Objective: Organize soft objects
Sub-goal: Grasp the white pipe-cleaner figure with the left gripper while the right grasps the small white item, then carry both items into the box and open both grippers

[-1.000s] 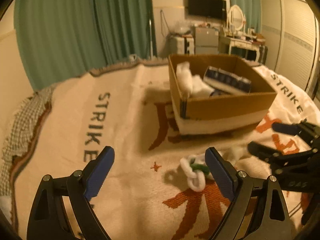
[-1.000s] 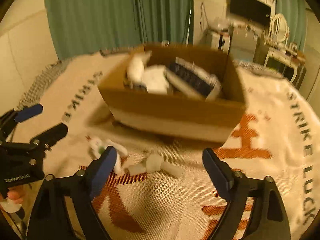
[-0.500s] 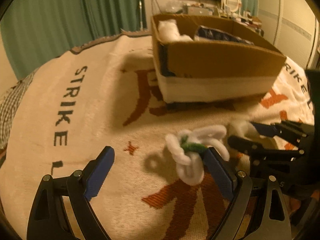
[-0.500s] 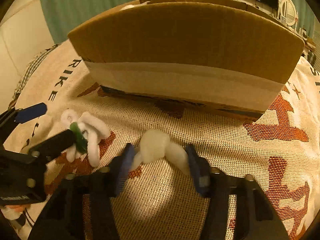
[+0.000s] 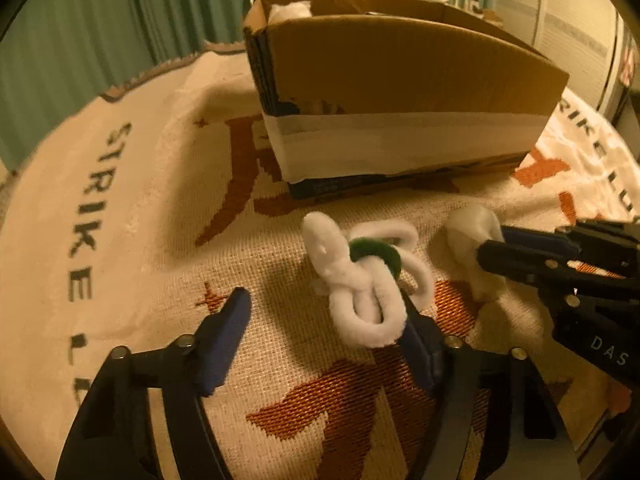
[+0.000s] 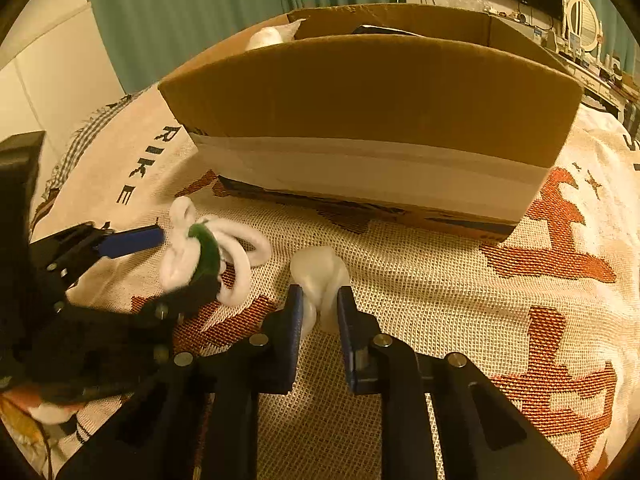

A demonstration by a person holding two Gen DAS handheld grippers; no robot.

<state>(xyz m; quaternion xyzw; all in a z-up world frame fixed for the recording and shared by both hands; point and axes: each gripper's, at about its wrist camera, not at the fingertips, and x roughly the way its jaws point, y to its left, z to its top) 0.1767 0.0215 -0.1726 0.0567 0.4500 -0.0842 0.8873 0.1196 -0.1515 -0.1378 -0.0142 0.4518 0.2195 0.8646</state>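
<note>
A fuzzy white looped toy with a green ring lies on the knitted blanket in front of a cardboard box. My left gripper is open, its fingers either side of the toy; it also shows in the right wrist view, around the toy. My right gripper is shut on a soft white lump resting on the blanket; this lump also shows in the left wrist view. The box holds white soft items and a dark object.
The cream blanket with orange shapes and dark "STRIKE" lettering covers the surface. Green curtains hang behind. A television and a dresser with a mirror stand at the far right.
Both grippers came down and forward toward the blanket. My right gripper closed on the white lump. My left gripper narrowed around the looped toy.
</note>
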